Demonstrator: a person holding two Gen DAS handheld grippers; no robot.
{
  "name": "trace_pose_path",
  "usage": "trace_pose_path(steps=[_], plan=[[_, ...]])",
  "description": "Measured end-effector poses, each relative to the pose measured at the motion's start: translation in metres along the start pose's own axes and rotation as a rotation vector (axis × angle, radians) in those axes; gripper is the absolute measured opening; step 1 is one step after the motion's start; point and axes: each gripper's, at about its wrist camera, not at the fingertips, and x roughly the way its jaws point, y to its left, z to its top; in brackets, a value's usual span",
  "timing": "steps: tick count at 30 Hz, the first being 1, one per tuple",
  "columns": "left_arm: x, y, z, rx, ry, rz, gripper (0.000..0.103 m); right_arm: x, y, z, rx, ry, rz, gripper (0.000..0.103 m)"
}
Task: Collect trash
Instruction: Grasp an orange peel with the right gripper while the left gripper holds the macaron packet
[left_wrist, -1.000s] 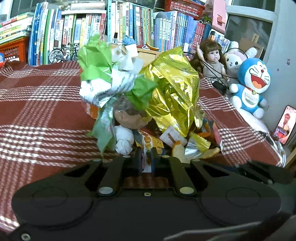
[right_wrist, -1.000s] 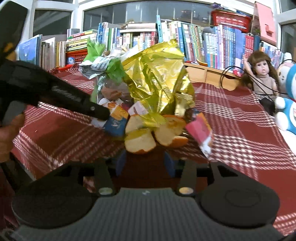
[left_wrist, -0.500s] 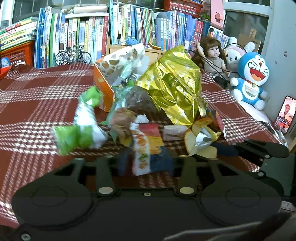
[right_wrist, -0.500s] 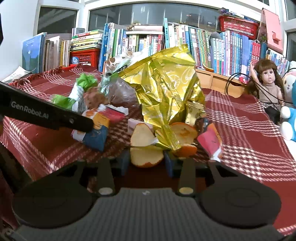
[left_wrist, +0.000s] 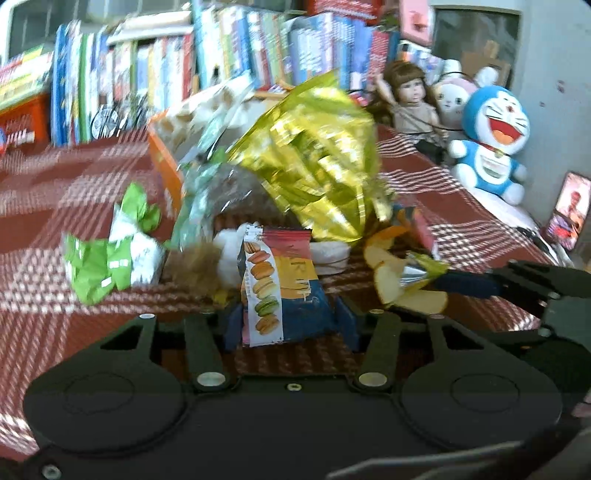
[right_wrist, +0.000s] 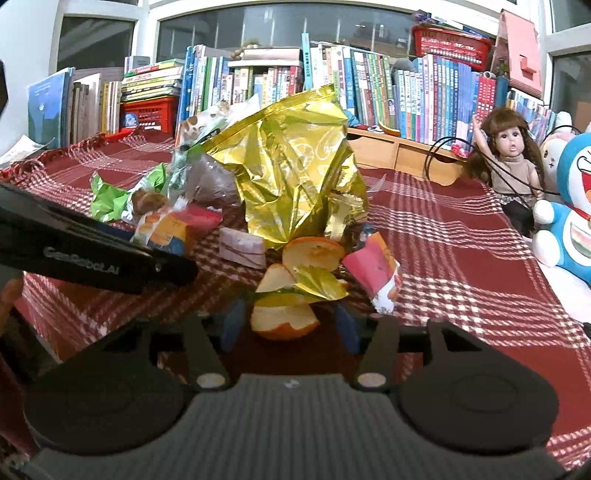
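Observation:
A heap of trash lies on the red plaid cloth (right_wrist: 461, 240). A crumpled gold foil bag (left_wrist: 314, 177) (right_wrist: 295, 177) tops it. My left gripper (left_wrist: 290, 325) is open, and a macaron packet (left_wrist: 280, 288) (right_wrist: 162, 229) lies flat between its blue pads. A green and white wrapper bundle (left_wrist: 110, 254) (right_wrist: 114, 199) rests on the cloth to the left. My right gripper (right_wrist: 288, 326) is open around orange peel (right_wrist: 284, 317) (left_wrist: 391, 284) with a gold scrap on it. A pink packet (right_wrist: 373, 269) leans just right of the peel. The left view is motion-blurred.
An orange carton (left_wrist: 166, 158) stands behind the heap. A doll (right_wrist: 513, 162), a blue plush toy (left_wrist: 491, 144) and a phone (left_wrist: 567, 210) sit along the right side. Rows of books (right_wrist: 369, 85) and red baskets line the back.
My left gripper opened; the lifted green wrapper bundle and other trash dropped back onto the cloth. The macaron packet now lies between its pads. The right gripper stayed open at the peel.

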Motion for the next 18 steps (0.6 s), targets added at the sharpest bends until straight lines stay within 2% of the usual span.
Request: trace_pose_path(steps=[3, 8, 12, 15, 16, 18], plan=[[-0.009, -0.01, 0.001, 0.048, -0.03, 0.016, 0.049, 0.004, 0.004, -0.001, -0.015, 0.014, 0.02, 0.07], [-0.015, -0.009, 0.006, 0.045, -0.05, 0.021, 0.049, 0.001, 0.008, 0.001, -0.02, -0.008, 0.021, 0.074], [-0.015, 0.001, 0.004, 0.034, -0.048, 0.048, 0.049, -0.007, -0.004, 0.006, 0.048, -0.036, 0.036, 0.081], [-0.013, 0.007, 0.002, 0.015, -0.039, 0.056, 0.049, -0.007, -0.015, 0.007, 0.111, -0.038, 0.033, 0.081], [-0.013, 0.009, 0.001, 0.013, -0.038, 0.06, 0.049, -0.006, -0.017, 0.008, 0.126, -0.034, 0.03, 0.079], [-0.014, 0.01, 0.0, 0.012, -0.039, 0.067, 0.049, -0.003, -0.021, 0.008, 0.16, -0.016, 0.03, 0.054]])
